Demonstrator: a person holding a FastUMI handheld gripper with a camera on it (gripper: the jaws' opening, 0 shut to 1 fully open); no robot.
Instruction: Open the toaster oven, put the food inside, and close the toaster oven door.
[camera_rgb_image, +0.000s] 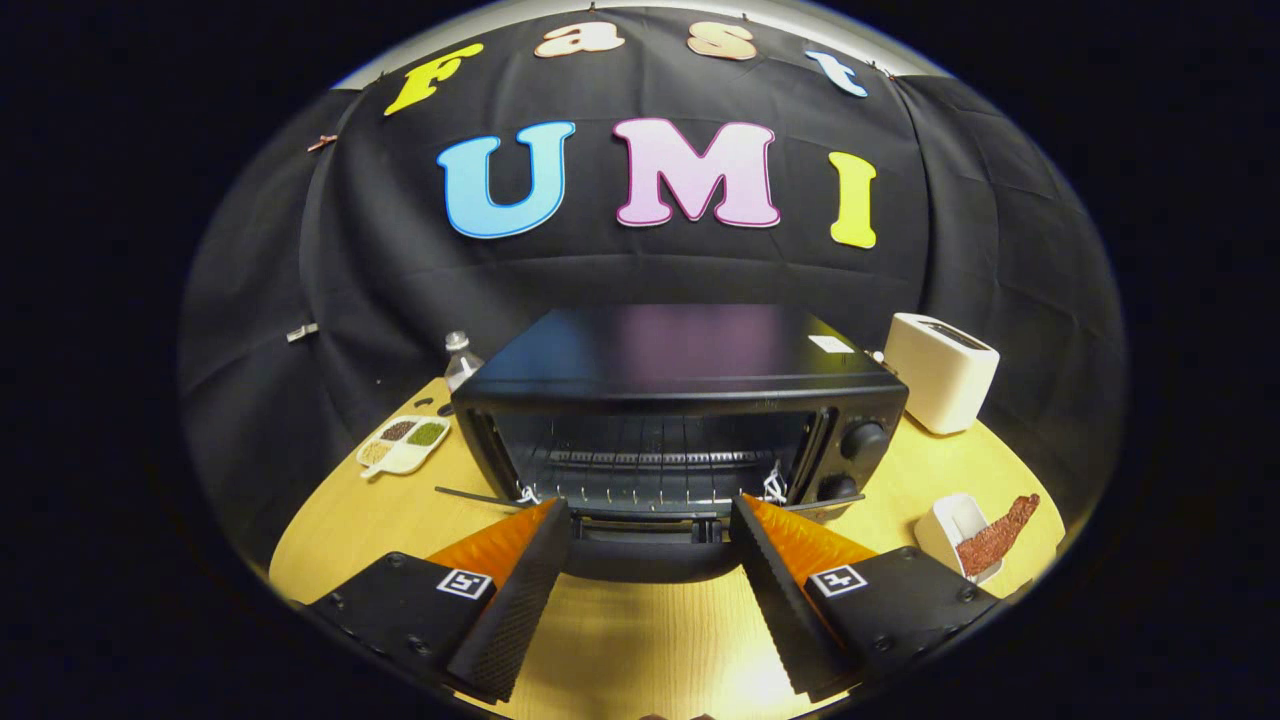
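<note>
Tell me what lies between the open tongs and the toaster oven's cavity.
In the gripper view, the tongs stand open, and just ahead of them only the lowered door lies before the toaster oven cavity.

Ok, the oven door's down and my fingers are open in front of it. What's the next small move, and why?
Probably swing right toward the food lying across the white dish. The toaster oven already stands open, its door dropped flat between the open gripper fingers and the rack looks bare. The gripper holds nothing, so fetching the food seems the step due.
</note>
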